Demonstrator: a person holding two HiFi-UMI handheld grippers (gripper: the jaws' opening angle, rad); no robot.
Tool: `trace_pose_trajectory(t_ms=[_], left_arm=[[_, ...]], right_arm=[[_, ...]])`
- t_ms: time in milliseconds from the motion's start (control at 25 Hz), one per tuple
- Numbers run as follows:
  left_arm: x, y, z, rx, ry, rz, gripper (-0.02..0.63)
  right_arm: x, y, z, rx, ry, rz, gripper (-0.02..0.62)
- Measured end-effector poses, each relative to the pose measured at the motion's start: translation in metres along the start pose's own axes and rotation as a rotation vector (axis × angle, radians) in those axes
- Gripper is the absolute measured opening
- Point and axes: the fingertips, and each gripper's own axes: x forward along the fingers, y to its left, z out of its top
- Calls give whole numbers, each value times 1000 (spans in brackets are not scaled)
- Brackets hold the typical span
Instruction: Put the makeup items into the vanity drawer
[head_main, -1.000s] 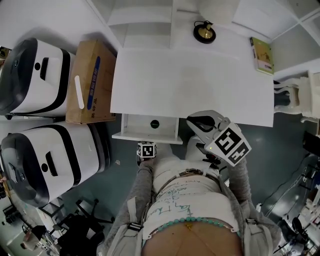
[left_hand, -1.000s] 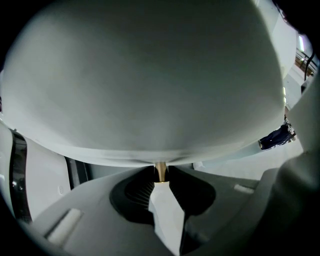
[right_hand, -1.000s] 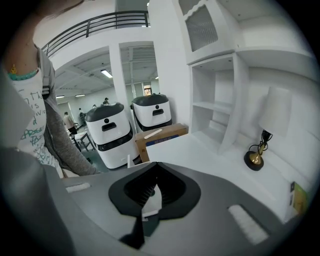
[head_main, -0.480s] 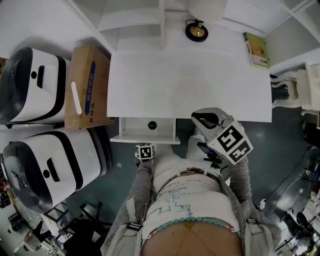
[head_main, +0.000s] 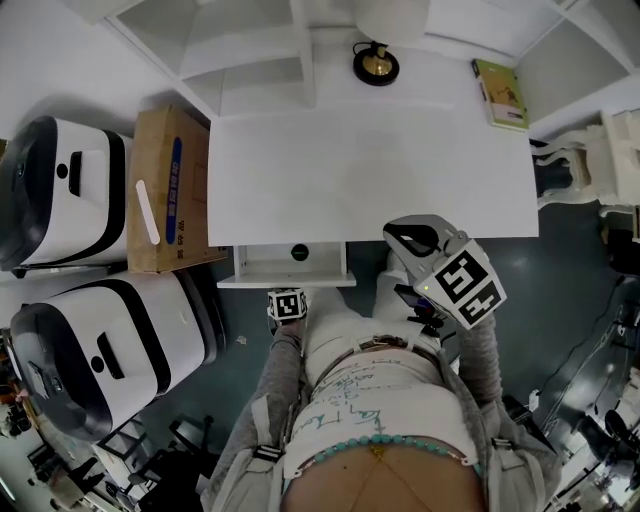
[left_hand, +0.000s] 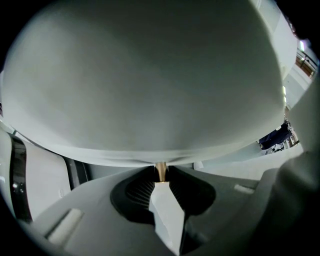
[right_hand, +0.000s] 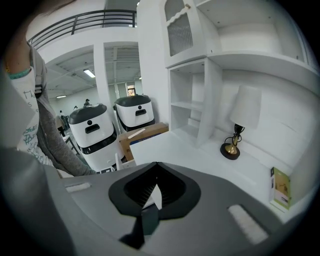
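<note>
On the bench (head_main: 370, 170) the lamp (head_main: 376, 62) stands at the back, and the book (head_main: 500, 93) lies at the back right corner. The drawer (head_main: 290, 268) juts out under the front edge, at left. The box (head_main: 165, 190) stands left of the bench.

bright even light, soft shadows, fisheye bending at edges (gripper views dark-cornered), near surfaces blurred

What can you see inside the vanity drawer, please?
A small dark round item lies in the open part of the drawer; its back is covered by the vanity top.
</note>
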Motion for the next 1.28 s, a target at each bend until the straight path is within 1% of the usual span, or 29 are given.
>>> trace_pose_trajectory(t_ms=[200,360,640,1280], left_arm=[[1,1,10,7,-12,-1,92],[4,2,12,-12,-3,3,92],[7,4,25,-9,0,2,92],[17,8,58,23,-7,-14,92]], right_arm=[[-7,-6,-5,17,-2,-37,28],[-14,-11,-8,38,-17,-57,28],[-26,-21,-17,71,-23,-100,28],[-44,-37,-32,135,-14,-185,28]])
